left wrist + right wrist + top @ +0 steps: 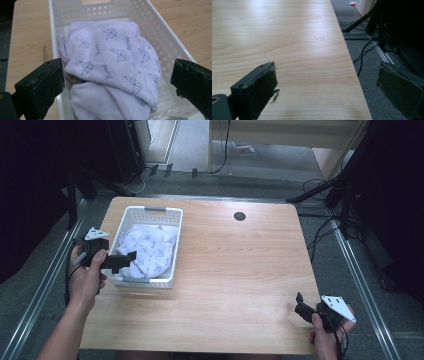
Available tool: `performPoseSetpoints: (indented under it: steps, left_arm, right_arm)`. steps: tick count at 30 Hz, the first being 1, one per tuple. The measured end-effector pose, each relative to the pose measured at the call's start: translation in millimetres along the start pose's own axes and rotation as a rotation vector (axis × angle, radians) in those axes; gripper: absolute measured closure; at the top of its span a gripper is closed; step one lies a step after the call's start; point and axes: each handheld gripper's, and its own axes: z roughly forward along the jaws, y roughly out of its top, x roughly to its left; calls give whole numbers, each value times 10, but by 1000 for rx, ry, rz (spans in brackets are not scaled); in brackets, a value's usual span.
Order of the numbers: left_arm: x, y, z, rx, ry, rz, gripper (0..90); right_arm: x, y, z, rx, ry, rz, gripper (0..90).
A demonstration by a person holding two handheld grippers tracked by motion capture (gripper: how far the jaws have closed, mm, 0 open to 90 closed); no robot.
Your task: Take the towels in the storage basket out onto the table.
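Note:
A white perforated basket (pixel 170 222) stands on the left part of the wooden table (pixel 235 270). Inside it lies a crumpled lilac cloth (pixel 147 251) printed with small faces, seen close up as the cloth (pixel 112 67) between the basket walls (pixel 160 42). My left gripper (pixel 124 258) hangs open over the basket's left near side, its jaws wide on either side of the cloth (pixel 117 85) with nothing gripped. My right gripper (pixel 301 307) is open at the table's near right corner, its jaws (pixel 329 92) straddling the table's right edge with nothing between them.
A dark round grommet (pixel 239 216) sits near the table's far edge. Grey carpet, cables (pixel 364 53) and dark stand legs (pixel 320 187) lie off the table's right side. Metal rails (pixel 360 280) run along both sides of the table.

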Motion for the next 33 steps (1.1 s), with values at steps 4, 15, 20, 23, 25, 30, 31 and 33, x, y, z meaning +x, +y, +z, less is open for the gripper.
performPoseSetpoints:
  steps: [4,15,20,23,25,30,31,33]
  left_arm:
    - [-48,140,152,60,2,13,0]
    - [-15,350,716,233,25,-8,0]
    - [9,379,1012,336,68,-24,0]
    - [10,382,1093,363,79,-27,0]
    - [5,380,1166,381,87,-36,0]
    - [3,364,1337,474,104,-53,0]
    - [14,358,1369,490,109,-64,0]
    - [-20,356,1425,510,110,-56,0]
  right_arm:
    - [-8,1,3,3,6,5,30]
    - [-11,6,12,15,14,11,31]
    - [-11,7,14,16,19,6,31]
    - [-13,6,15,15,23,5,31]
    - [-15,6,14,15,24,5,31]
    - [-15,6,15,15,29,4,31]
    - [-14,7,15,16,30,5,31]
    - [-13,7,16,17,30,5,31]
